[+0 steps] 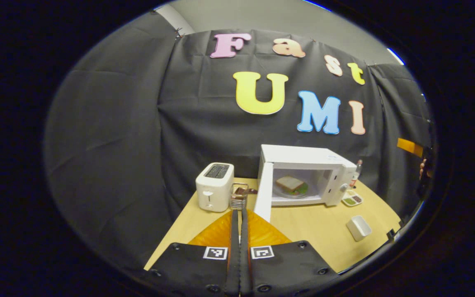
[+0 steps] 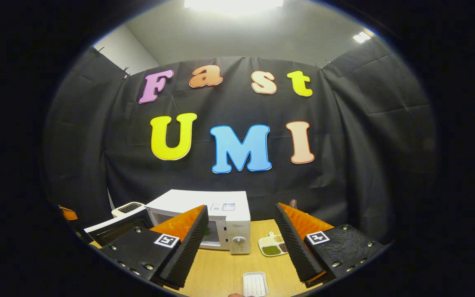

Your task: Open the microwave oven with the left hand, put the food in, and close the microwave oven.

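Door: microwave door (image 1: 263, 192) stands open at 12 o'clock, just beyond the left tool (image 1: 239, 214).
Food: sandwich (image 1: 290, 183) inside.
Left tool: pressed together.
Right tool (image 2: 241, 239): spread, empty.

Your table (image 1: 303, 225) is showing pale wood-look top, smooth, matt. Microwave oven (image 1: 303, 156) is looking like glossy white casing, probably painted metal or plastic. Toaster (image 1: 215, 187) is wearing smooth white plastic-looking shell. Small rack (image 1: 238, 197) beside it is gleaming like metal wire. Booth wall is hanging as matt, creased cloth.
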{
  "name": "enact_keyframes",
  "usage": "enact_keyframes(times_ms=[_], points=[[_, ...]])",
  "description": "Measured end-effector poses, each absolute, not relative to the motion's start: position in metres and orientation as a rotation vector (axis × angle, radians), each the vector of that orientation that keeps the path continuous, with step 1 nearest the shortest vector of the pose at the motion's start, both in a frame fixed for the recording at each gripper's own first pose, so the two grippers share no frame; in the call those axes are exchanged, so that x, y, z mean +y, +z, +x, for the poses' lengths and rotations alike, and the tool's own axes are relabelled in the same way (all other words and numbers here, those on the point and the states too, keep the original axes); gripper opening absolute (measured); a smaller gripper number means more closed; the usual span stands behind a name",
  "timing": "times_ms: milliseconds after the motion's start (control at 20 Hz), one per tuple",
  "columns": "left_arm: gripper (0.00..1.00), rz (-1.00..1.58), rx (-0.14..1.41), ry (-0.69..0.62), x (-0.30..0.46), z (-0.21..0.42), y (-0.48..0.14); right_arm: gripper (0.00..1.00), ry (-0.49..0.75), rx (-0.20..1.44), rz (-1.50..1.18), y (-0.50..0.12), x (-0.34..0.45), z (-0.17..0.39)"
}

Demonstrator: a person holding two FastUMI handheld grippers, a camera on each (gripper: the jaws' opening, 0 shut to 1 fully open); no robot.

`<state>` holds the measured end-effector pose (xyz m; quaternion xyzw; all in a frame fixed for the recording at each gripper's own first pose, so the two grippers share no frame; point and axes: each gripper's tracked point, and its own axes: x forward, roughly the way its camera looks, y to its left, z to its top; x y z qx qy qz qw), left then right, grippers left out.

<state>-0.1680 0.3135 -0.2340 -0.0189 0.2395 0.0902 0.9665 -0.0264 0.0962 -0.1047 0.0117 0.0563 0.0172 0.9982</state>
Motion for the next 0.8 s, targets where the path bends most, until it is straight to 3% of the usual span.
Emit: enact_keyframes(times_ms=[400, 800], points=[[0.07, -0.046, 0.572, 0.135, 0.309, -0.18, -0.291, 0.96, -0.004, 0.132, 0.037, -0.108, 0.078, -0.029], [0.07, -0.036, 0.588, 0.029, 0.252, -0.175, -0.288, 0.96, -0.017, 0.102, 0.039, -0.097, 0.064, -0.026]])
